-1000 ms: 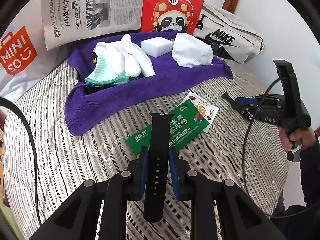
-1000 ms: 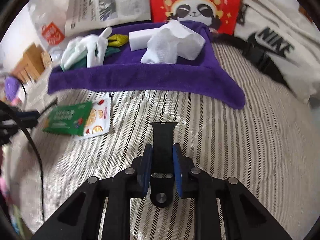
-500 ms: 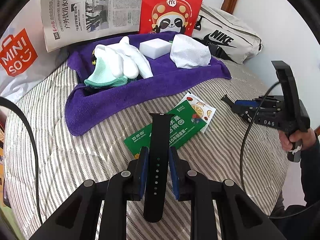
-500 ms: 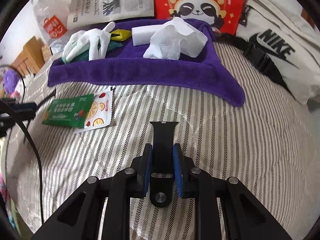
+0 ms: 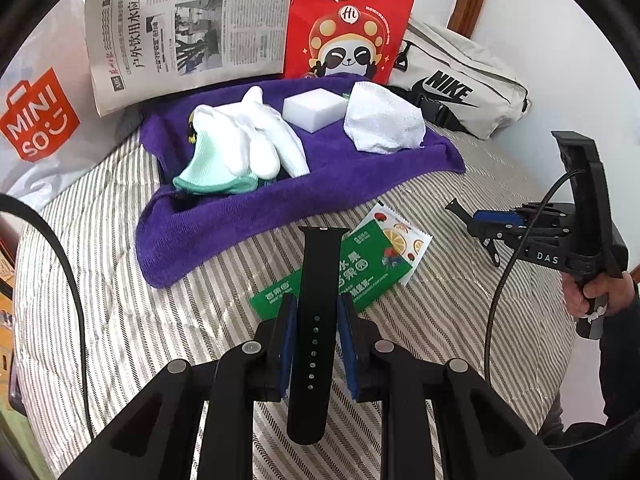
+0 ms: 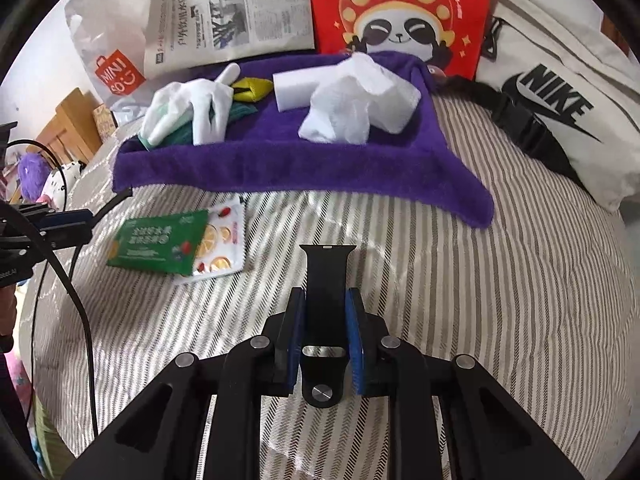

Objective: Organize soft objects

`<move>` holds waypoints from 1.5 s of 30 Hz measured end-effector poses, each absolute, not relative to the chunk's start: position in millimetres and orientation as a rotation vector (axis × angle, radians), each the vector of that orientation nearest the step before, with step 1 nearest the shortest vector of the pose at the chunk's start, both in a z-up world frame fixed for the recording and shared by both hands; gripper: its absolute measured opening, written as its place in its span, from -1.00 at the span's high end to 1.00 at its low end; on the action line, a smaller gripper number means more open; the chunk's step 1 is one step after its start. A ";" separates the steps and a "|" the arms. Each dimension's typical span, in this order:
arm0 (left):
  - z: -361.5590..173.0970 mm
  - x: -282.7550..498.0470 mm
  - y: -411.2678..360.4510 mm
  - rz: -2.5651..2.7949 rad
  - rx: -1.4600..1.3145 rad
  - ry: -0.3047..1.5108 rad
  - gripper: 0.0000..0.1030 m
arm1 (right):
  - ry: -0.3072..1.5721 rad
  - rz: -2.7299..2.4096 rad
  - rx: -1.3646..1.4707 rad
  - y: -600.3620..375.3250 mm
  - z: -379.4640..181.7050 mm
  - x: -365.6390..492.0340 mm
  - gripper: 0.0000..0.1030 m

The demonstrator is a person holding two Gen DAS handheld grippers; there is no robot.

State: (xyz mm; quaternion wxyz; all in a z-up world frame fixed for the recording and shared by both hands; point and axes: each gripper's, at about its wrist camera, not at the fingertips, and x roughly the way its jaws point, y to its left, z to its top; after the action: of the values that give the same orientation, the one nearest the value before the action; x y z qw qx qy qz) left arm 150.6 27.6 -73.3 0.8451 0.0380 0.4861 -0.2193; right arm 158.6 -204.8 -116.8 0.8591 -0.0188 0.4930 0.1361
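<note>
Both grippers carry a piece of black watch strap above the striped bed. Left gripper: jaws pinching the holed strap half at mid-length, lug end pointing fwd toward the purple towel, tail hanging back under the jaws. Right gripper: jaws pinching the buckle strap half, lug end fwd, pin end below the jaws.

The towel lies at the bed's far side w/ white gloves, a white sponge block and a crumpled white tissue already on it. A green sachet plus a fruit-print packet sit on the bed just before the towel, near the left strap's tip.

Judgement: step in hand is prob. carrying both strap halves to the towel w/ the other soft items. To do it well:
- keep grip firm; silicone is slick and could swivel btw the pads
- take one side at a time so cables and grippers don't cross
- aim for bare purple, e.g. the front strip below the gloves and tissue, not on top of the piles
- lower till the strap touches cloth, then let go, so it doesn't bounce off the raised edge
- clear the sachets on the way over.
</note>
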 end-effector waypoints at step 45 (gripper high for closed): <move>-28.8 215.0 44.9 -0.405 0.057 0.955 0.61 | 0.975 0.354 -0.013 -177.7 -59.0 237.5 0.60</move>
State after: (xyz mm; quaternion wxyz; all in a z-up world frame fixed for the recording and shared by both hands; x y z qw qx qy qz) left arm 215.0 44.9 -28.8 0.8682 0.0272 0.4561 -0.1933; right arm 237.5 -177.7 -59.0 0.8684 -0.0060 0.4660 0.1693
